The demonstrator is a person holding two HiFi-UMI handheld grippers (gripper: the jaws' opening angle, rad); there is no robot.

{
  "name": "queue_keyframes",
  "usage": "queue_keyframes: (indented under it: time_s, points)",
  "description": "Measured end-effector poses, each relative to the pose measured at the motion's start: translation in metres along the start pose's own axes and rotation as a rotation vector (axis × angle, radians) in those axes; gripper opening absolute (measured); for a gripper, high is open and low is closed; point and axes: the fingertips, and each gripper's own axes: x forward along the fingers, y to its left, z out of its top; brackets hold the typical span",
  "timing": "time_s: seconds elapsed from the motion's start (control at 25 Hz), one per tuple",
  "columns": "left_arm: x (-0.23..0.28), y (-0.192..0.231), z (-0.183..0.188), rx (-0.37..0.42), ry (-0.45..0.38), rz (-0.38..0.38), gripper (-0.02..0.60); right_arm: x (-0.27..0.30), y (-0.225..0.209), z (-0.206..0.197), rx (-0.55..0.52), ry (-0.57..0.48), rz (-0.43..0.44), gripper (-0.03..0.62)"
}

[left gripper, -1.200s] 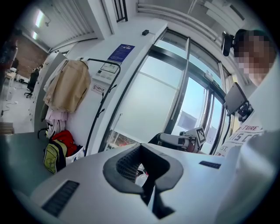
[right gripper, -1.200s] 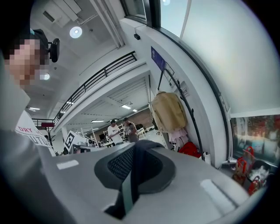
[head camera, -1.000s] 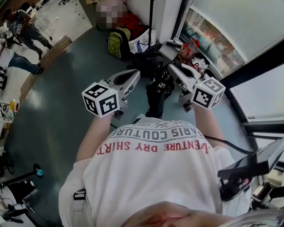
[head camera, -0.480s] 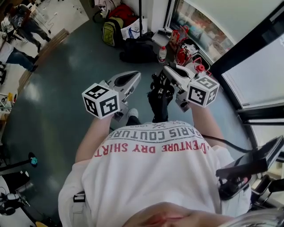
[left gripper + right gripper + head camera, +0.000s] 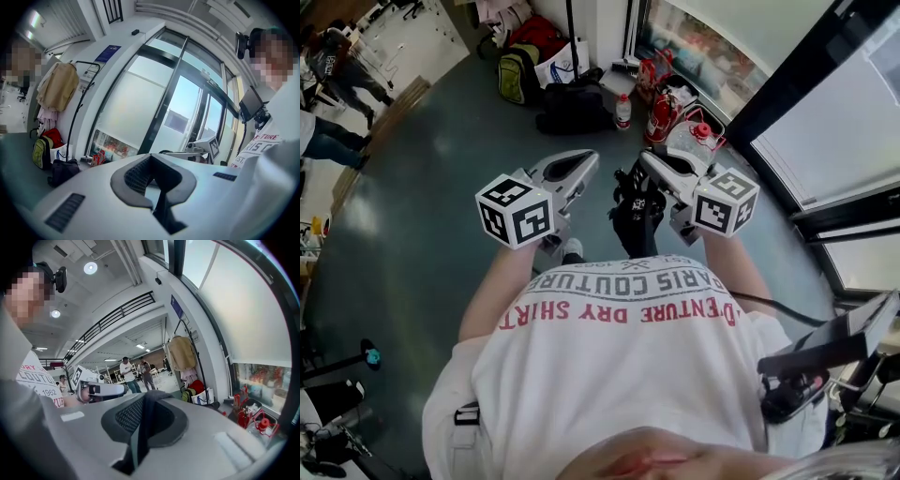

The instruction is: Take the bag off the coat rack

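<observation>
A small black bag hangs between my two grippers in the head view, in front of the person's shirt. My right gripper is shut on its dark strap, which runs through the jaws in the right gripper view. My left gripper is held level beside it, shut with nothing in it, and does not touch the bag. The coat rack stands by the wall with a beige coat on it. The coat shows in the right gripper view too, and the rack's pole in the head view.
At the rack's foot lie a yellow-green backpack, a white shopping bag and a black bag. A water bottle and red canisters stand by the glass wall. People stand far off.
The head view has shifted toward the glass wall, so the bags on the floor sit higher and further left. The right gripper has drifted slightly left with the bag; the left stayed put.
</observation>
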Motion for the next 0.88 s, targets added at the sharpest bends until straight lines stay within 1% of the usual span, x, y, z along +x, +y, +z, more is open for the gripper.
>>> queue_keyframes:
  time_s: [0.2,0.36,0.48,0.88]
  points:
    - [-0.002,-0.012,0.001,0.028,-0.010,-0.015,0.002,-0.010,0.012,0.001,-0.018,-0.031,0.008,0.014]
    - [-0.004,-0.020,0.007,0.040,-0.010,-0.019,0.002,-0.013,0.017,0.011,-0.029,-0.047,0.012,0.014]
    - [-0.005,-0.019,0.010,0.042,-0.006,-0.014,0.002,-0.009,0.018,0.017,-0.036,-0.049,0.019,0.014]
    - [-0.014,-0.012,0.009,0.048,-0.008,0.015,0.002,0.003,0.020,0.017,-0.039,-0.047,0.046,0.014]
